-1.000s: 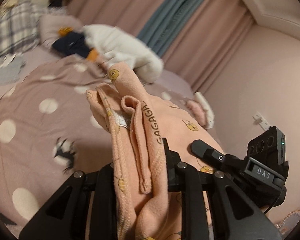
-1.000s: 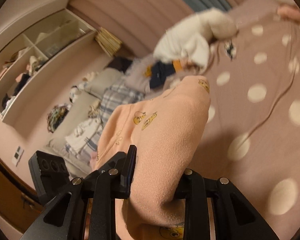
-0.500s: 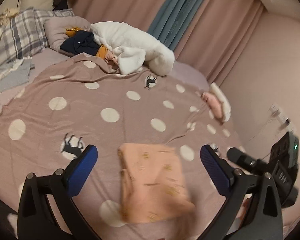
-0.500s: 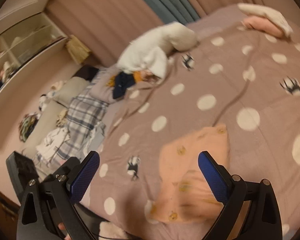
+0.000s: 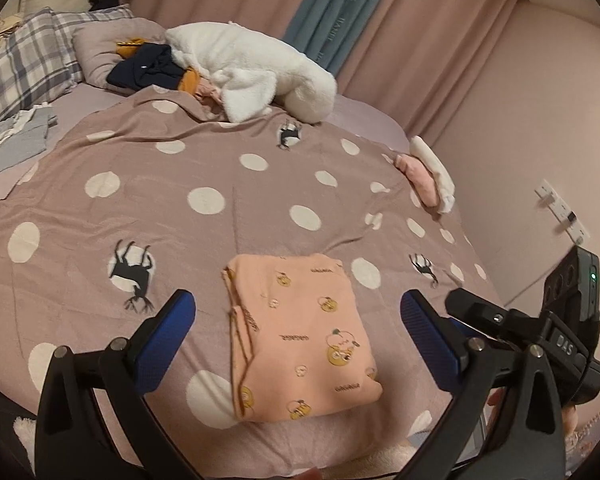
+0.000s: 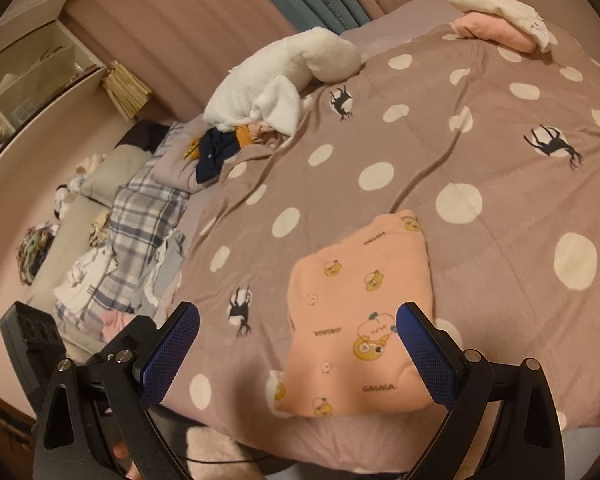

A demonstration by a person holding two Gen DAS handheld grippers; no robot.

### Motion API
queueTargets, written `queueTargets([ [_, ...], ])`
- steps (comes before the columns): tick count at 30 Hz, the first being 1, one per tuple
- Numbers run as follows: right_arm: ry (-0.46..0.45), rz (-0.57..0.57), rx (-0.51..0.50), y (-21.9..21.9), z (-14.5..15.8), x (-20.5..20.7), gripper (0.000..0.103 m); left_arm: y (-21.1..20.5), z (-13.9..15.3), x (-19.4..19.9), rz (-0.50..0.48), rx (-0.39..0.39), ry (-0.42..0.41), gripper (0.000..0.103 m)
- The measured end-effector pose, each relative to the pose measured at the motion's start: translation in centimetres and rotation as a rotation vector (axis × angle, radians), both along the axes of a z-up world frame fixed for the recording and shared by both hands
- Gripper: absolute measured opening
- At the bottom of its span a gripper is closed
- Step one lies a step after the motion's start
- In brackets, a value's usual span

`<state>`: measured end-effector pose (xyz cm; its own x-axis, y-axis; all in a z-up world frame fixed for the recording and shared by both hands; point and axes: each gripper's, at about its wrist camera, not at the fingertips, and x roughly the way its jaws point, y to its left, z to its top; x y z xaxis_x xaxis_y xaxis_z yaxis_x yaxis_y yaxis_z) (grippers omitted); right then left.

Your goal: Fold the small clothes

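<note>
A peach garment with cartoon prints (image 5: 304, 336) lies folded into a flat rectangle on the mauve polka-dot blanket (image 5: 204, 200), near the bed's front edge. It also shows in the right wrist view (image 6: 360, 320). My left gripper (image 5: 298, 320) is open and empty, held above and just short of the garment. My right gripper (image 6: 298, 328) is open and empty too, above the garment's near edge. The right gripper body (image 5: 560, 328) shows at the right of the left wrist view.
A white fluffy garment (image 5: 252, 68) and dark and orange clothes (image 5: 148, 70) lie piled at the head of the bed. Folded pink and white clothes (image 5: 428, 178) sit at the far right edge. Plaid bedding (image 6: 140, 216) lies left. A wall (image 5: 540, 120) runs right.
Both grippers held the peach garment lifted one second ago. They have let go and opened wide, and the garment now lies folded flat on the blanket. Both grippers have pulled back.
</note>
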<state>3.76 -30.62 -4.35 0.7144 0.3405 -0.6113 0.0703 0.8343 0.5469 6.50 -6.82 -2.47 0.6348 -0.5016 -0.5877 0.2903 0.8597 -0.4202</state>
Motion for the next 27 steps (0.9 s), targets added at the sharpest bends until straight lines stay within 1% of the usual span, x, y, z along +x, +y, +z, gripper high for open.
queueTargets([
  [5, 0.037, -0.027, -0.079, 0.2, -0.1, -0.4, 0.099, -0.8, -1.1, -0.2, -0.017, 0.035, 0.034, 0.103],
  [9, 0.058, -0.025, -0.081, 0.1, -0.6, -0.7, 0.099, -1.2, -1.9, 0.0, -0.035, 0.051, 0.083, 0.103],
  [12, 0.069, -0.028, -0.098, 0.1, -0.7, -0.8, 0.099, -1.5, -2.0, -0.1, -0.025, 0.093, 0.074, 0.103],
  [17, 0.088, -0.040, -0.126, 0.4, -0.9, -1.0, 0.099, -1.6, -2.4, -0.2, -0.038, 0.083, 0.086, 0.103],
  [21, 0.102, -0.042, -0.151, 0.8, -1.1, -1.0, 0.099, -2.1, -2.8, 0.1, -0.037, 0.137, 0.092, 0.103],
  [27, 0.117, -0.039, -0.169, 1.2, -1.5, -1.0, 0.099, -2.3, -3.1, -0.1, -0.043, 0.153, 0.093, 0.103],
])
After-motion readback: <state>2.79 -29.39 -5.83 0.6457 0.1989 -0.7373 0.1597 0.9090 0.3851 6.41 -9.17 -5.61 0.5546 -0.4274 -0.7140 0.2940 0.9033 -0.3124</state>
